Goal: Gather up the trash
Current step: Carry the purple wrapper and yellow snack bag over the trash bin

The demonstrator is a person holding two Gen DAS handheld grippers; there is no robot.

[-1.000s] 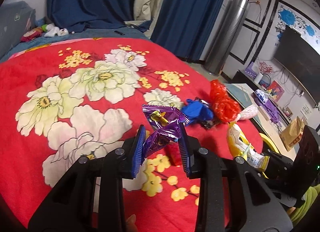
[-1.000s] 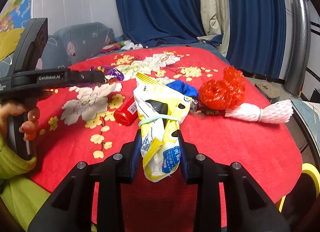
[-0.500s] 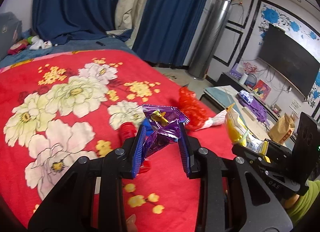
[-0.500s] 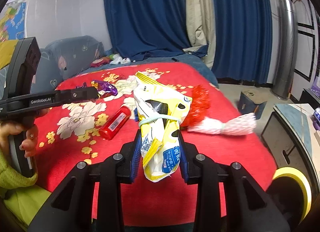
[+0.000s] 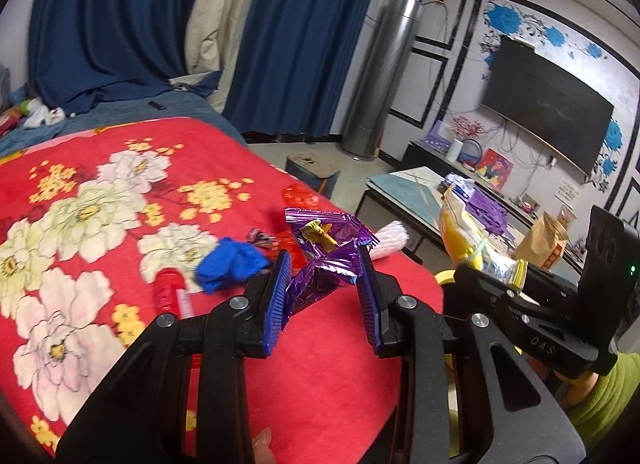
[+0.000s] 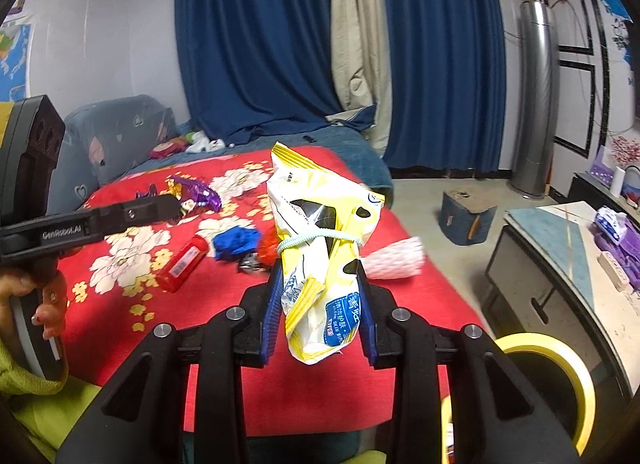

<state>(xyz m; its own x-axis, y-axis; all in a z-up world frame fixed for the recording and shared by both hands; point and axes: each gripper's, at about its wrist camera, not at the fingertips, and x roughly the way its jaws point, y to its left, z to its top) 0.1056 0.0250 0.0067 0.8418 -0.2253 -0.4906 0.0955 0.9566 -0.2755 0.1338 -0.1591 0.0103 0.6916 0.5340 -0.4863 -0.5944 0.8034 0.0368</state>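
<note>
"GenRobot.AI" stands in pale letters along the black side of the left gripper (image 6: pixel 176 203) in the right wrist view. "DAS" is stamped on the black body of the right gripper (image 5: pixel 472 260) in the left wrist view. The yellow-and-white packet (image 6: pixel 320 248) carries a blue label with white Chinese characters and small Latin print, "SKIN" partly legible.

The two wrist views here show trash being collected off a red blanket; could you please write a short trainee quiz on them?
1. True or false: the left gripper is shut on the purple wrapper.
2. What does the right gripper hold?
3. The red bottle is: A) lying on the red blanket, B) held in a gripper, C) on the floor.

Key: 1 true; 2 the yellow packet; 3 A.
</note>
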